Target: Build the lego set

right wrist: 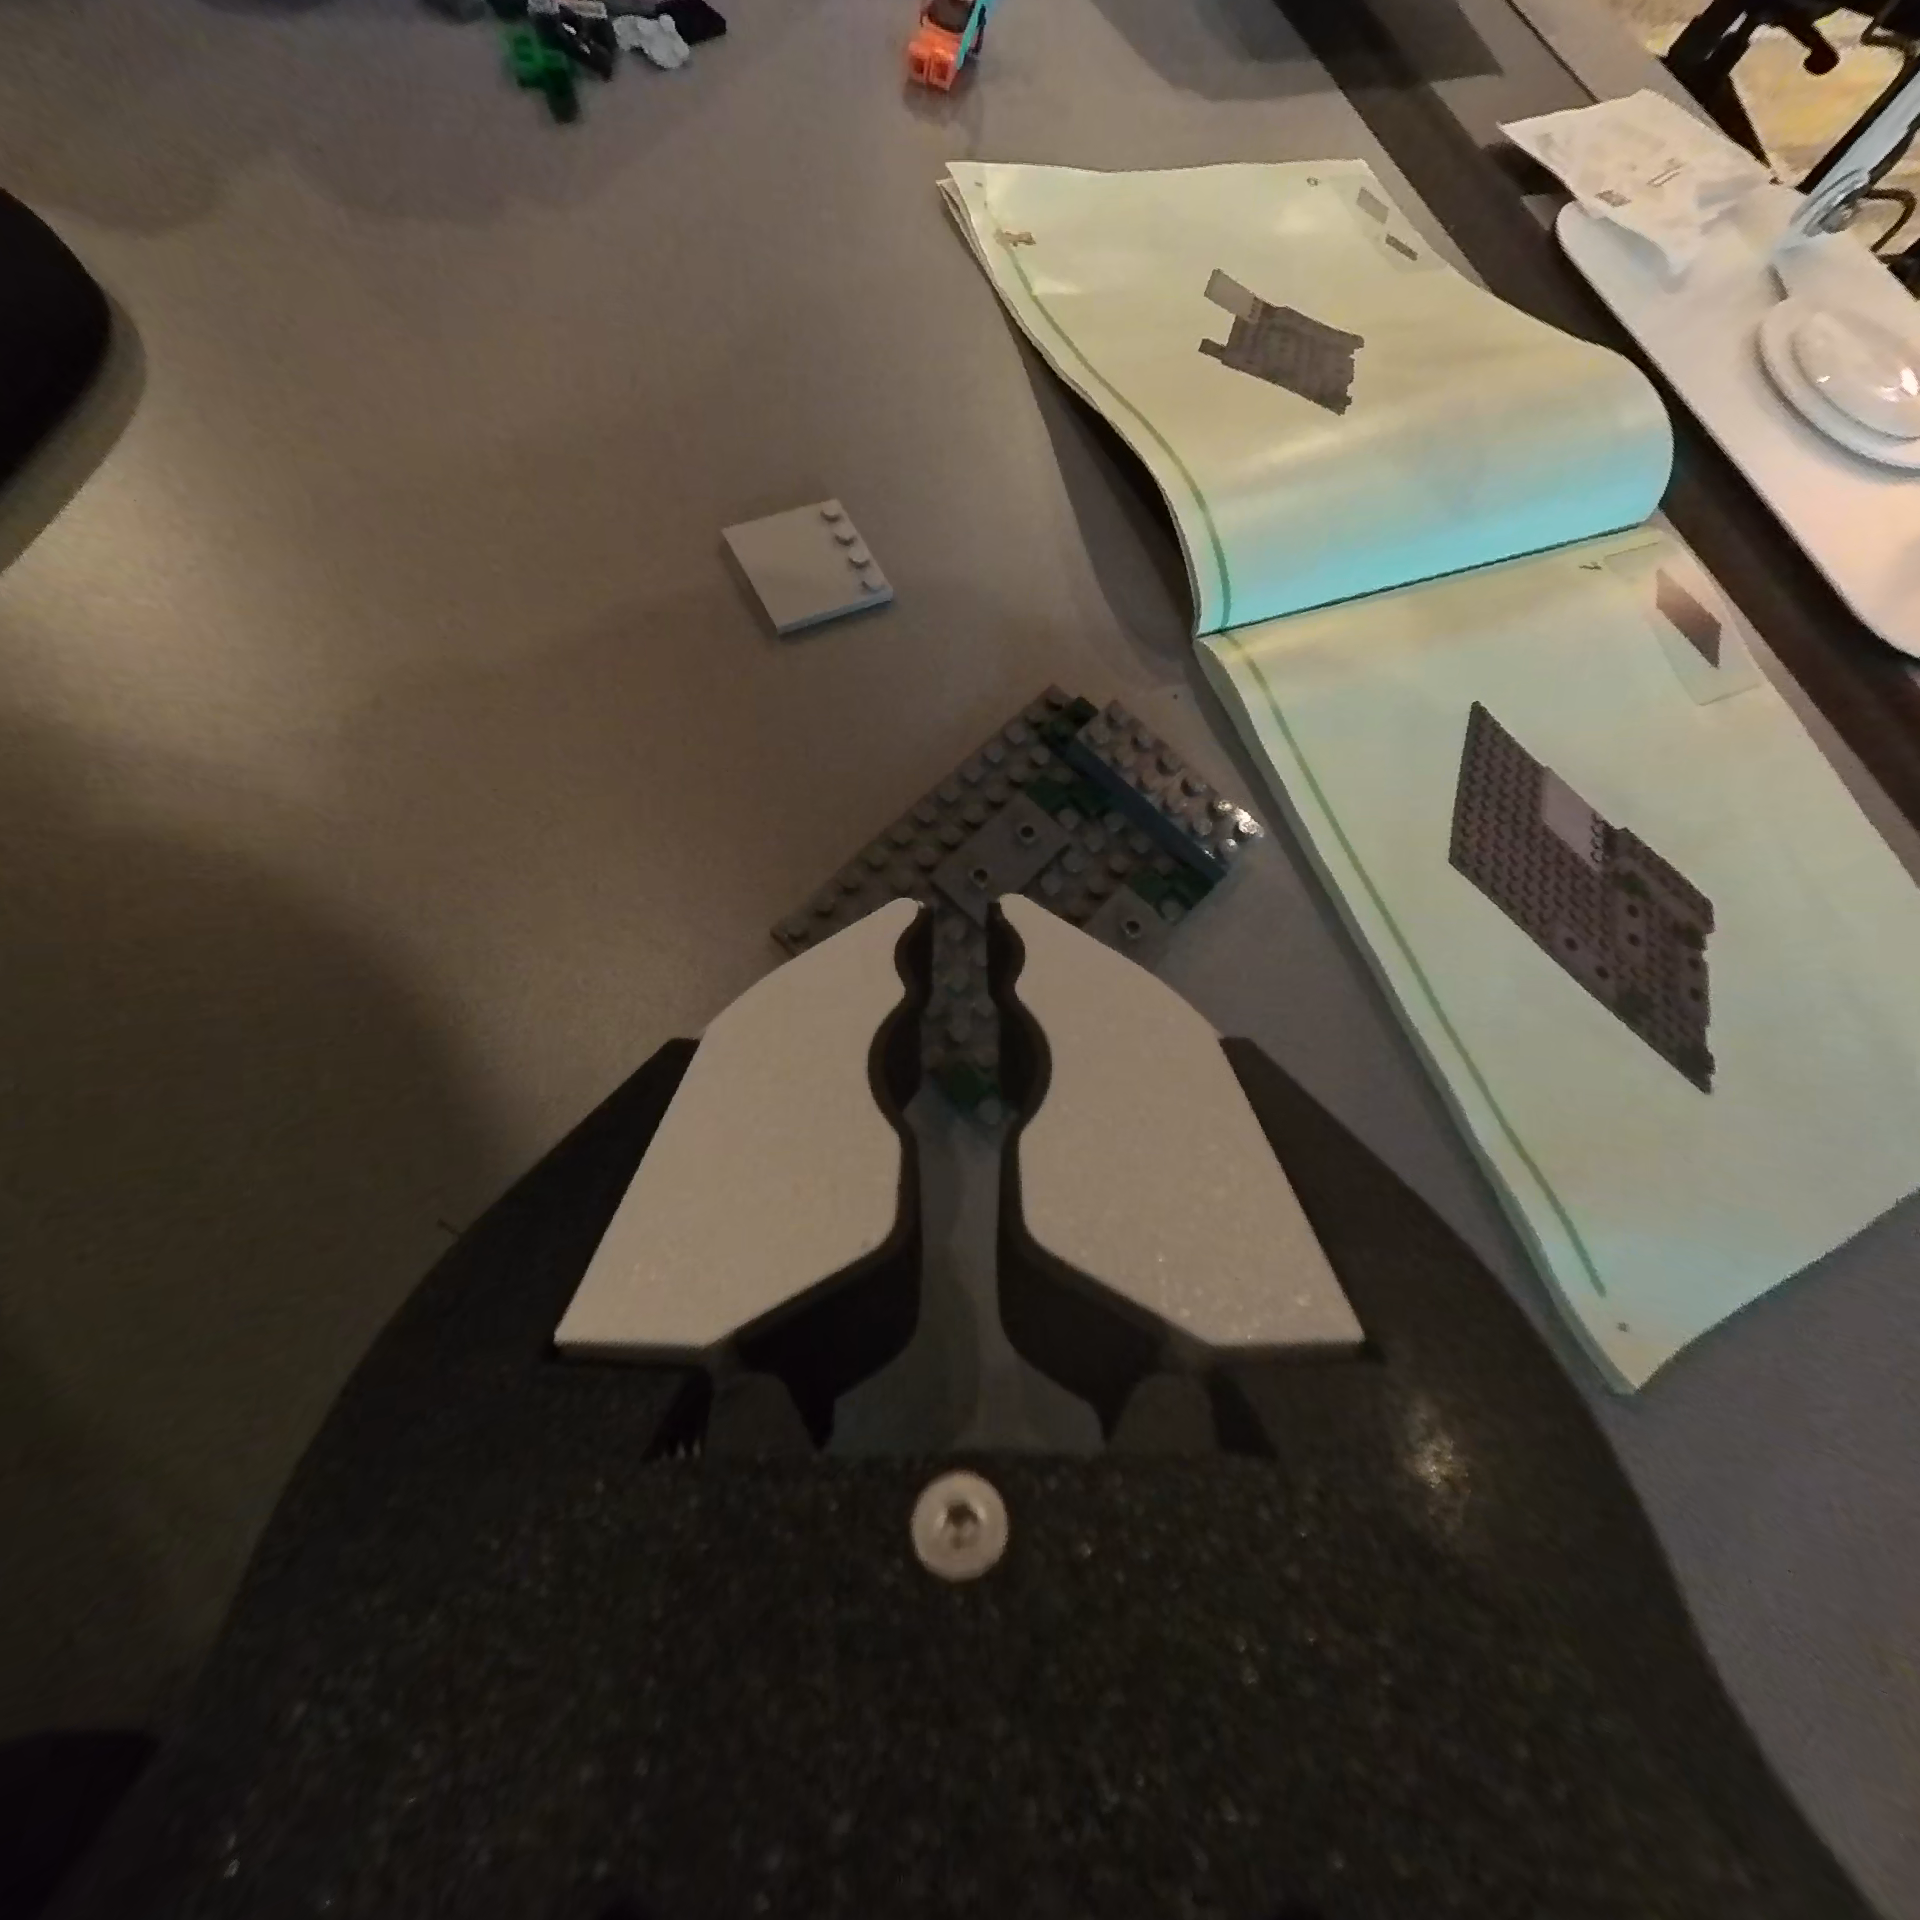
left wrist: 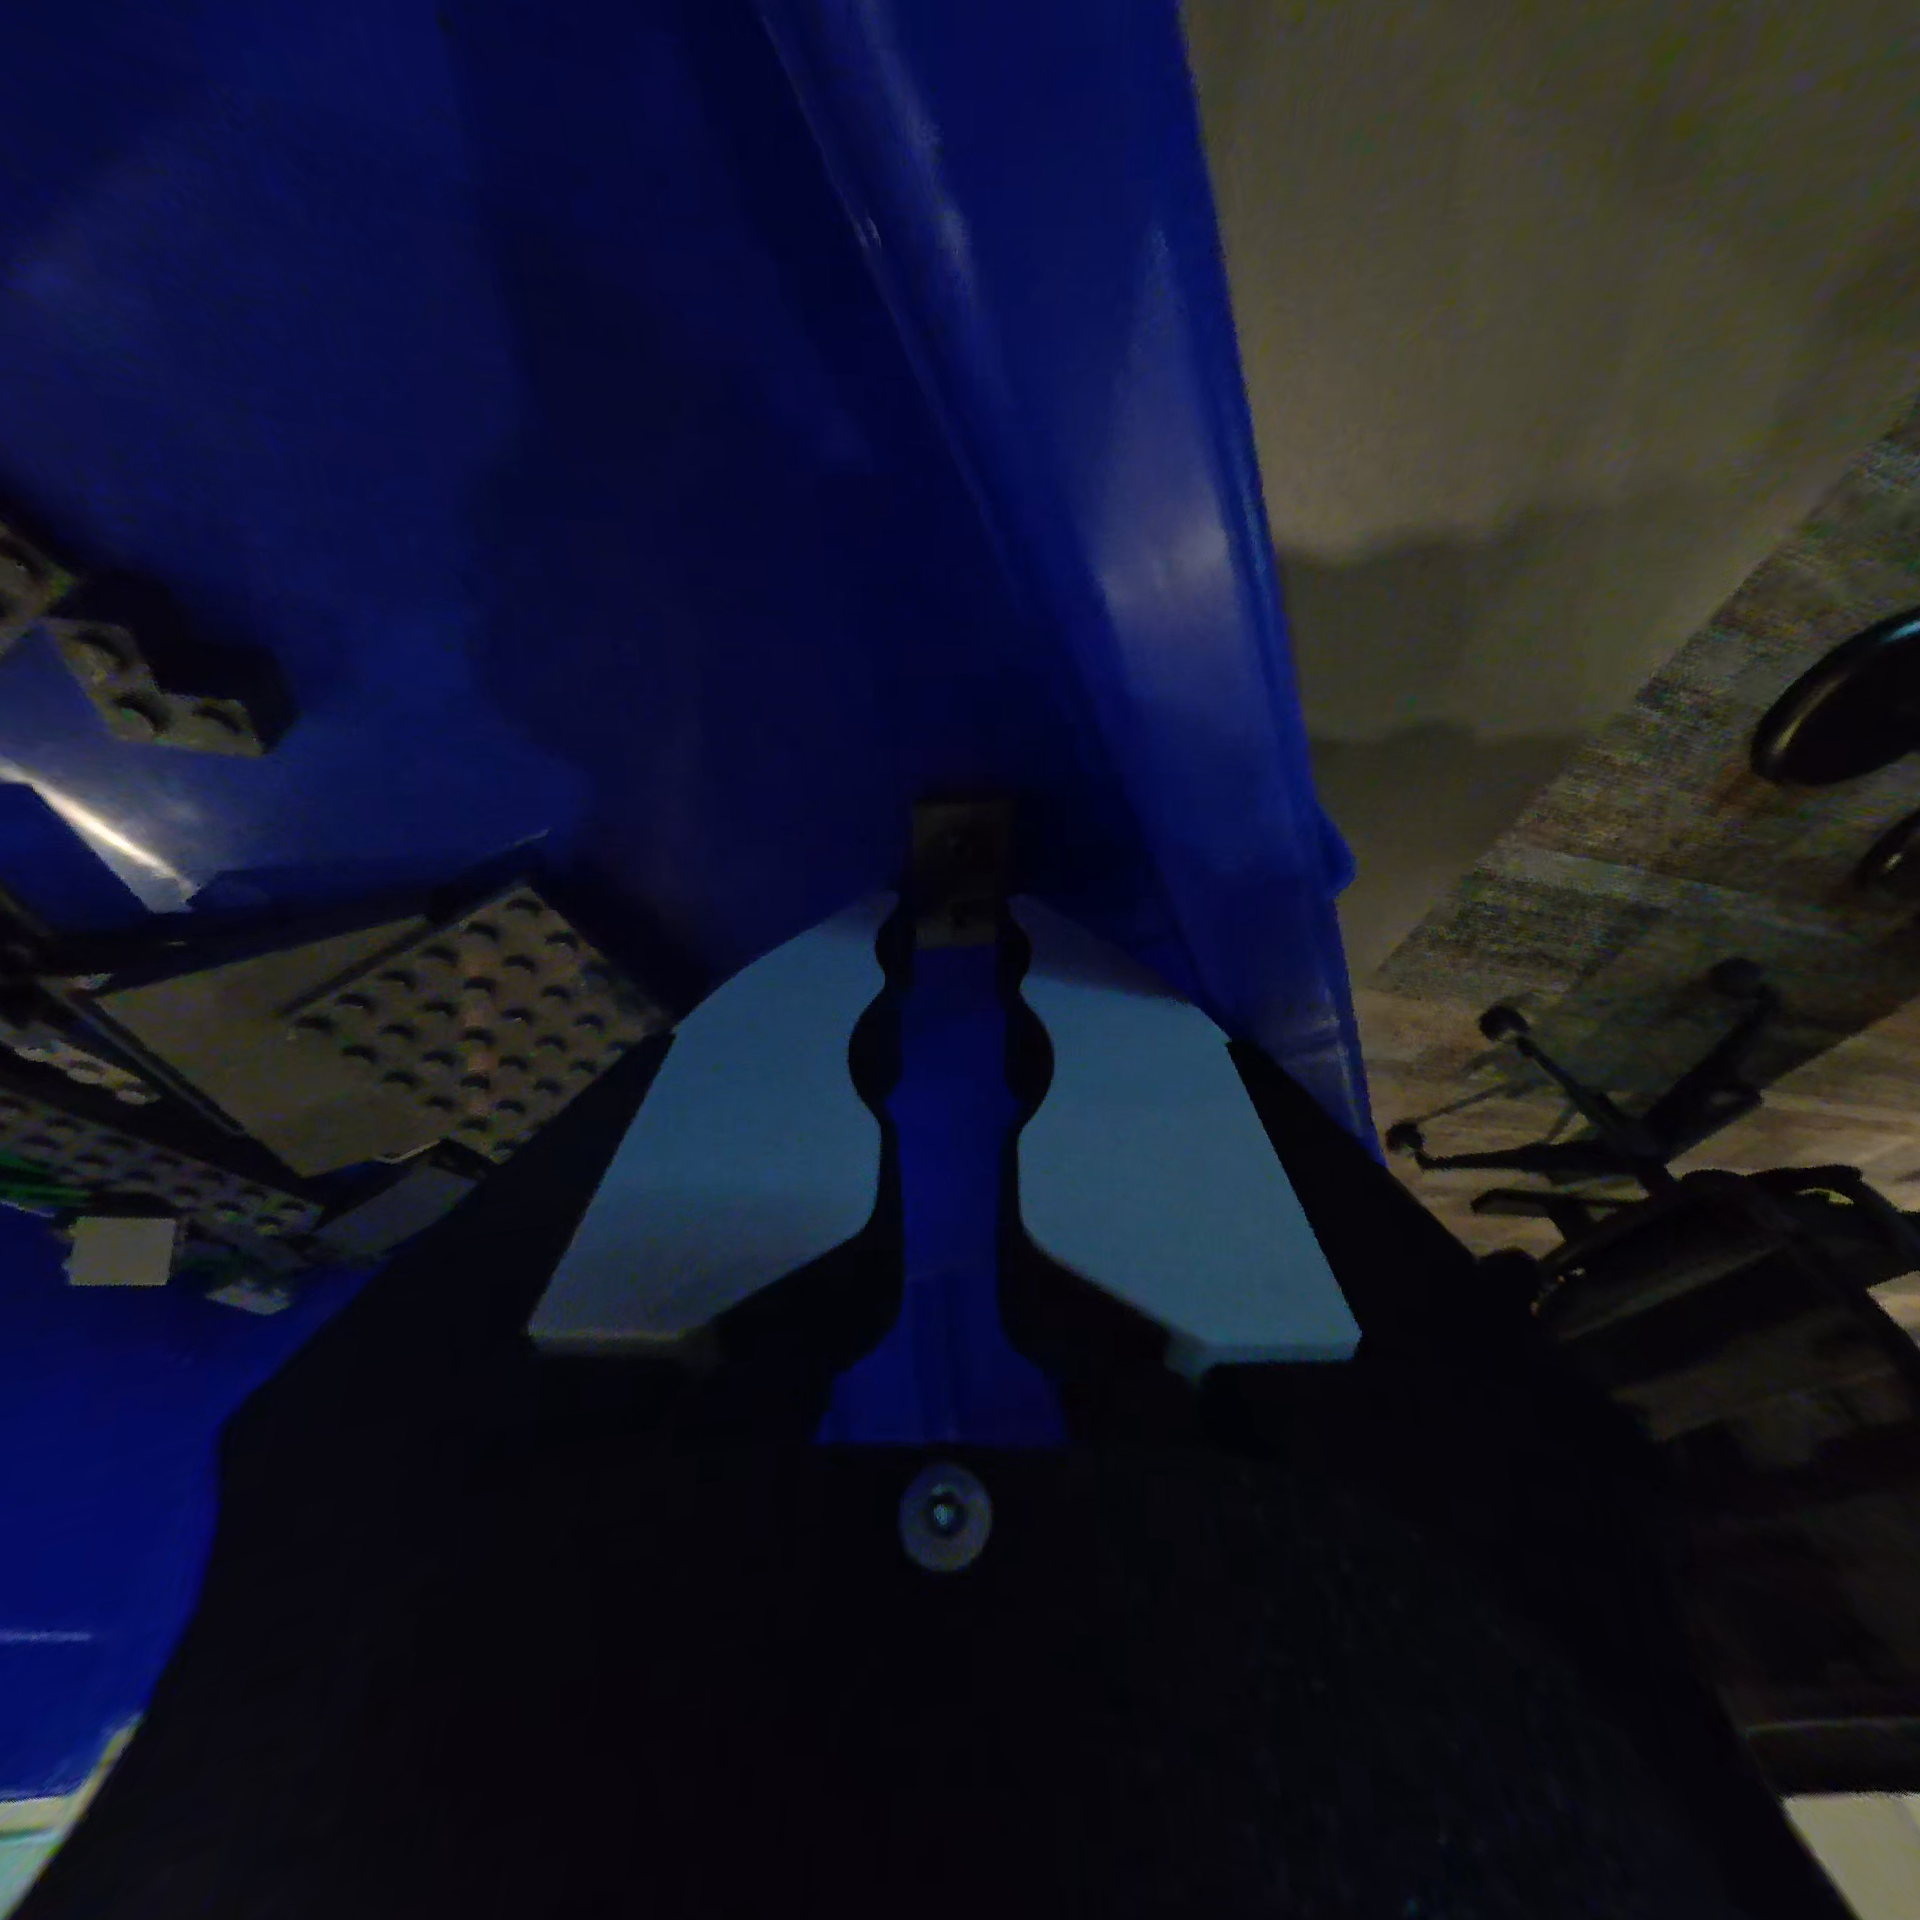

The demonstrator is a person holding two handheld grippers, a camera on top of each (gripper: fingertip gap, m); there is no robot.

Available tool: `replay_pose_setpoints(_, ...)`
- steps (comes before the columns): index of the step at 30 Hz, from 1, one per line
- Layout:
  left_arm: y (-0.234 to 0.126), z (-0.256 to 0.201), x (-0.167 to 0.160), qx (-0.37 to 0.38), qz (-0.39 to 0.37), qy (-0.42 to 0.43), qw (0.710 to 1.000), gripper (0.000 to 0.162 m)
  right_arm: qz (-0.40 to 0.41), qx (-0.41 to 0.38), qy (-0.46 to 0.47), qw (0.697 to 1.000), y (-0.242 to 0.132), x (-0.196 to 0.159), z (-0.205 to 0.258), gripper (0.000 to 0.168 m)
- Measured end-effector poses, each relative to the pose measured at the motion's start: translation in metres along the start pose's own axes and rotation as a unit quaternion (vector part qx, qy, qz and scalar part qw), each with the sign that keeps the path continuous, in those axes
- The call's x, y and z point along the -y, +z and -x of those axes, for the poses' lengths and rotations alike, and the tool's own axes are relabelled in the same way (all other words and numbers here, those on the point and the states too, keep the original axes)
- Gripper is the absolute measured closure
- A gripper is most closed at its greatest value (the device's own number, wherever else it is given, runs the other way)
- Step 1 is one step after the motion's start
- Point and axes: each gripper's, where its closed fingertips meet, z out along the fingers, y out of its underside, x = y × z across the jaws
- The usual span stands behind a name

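Left gripper (left wrist: 961, 909): fingers pinch a small grey piece (left wrist: 961, 847) at 12 o'clock, against a blue bin (left wrist: 623, 416).

Right gripper (right wrist: 961, 909): fingers nearly closed above the grey studded baseplate (right wrist: 1049, 821); contact cannot be determined.

Grey tile (right wrist: 805, 566) lies at 11 o'clock; open instruction booklet (right wrist: 1455, 727) at 2 o'clock. Booklet writing is unreadable.
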Motion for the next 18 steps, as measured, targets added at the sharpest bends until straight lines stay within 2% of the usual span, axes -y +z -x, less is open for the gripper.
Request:
replay_pose_setpoints(6,-0.011,0.005,0.003,0.022,-0.027,-0.021,0.999,0.147,-0.003,-0.005,-0.001,1.0,-0.004,0.001,-0.003,0.159)
replay_pose_setpoints(11,-0.046,0.012,0.003,0.064,-0.066,-0.046,0.995,0.151,-0.014,-0.008,-0.002,1.0,-0.008,0.004,-0.005,0.159)
replay_pose_setpoints(18,-0.087,0.016,0.02,0.096,-0.077,-0.034,0.992,0.151,-0.033,-0.008,-0.011,0.999,-0.018,0.008,-0.002,0.159)
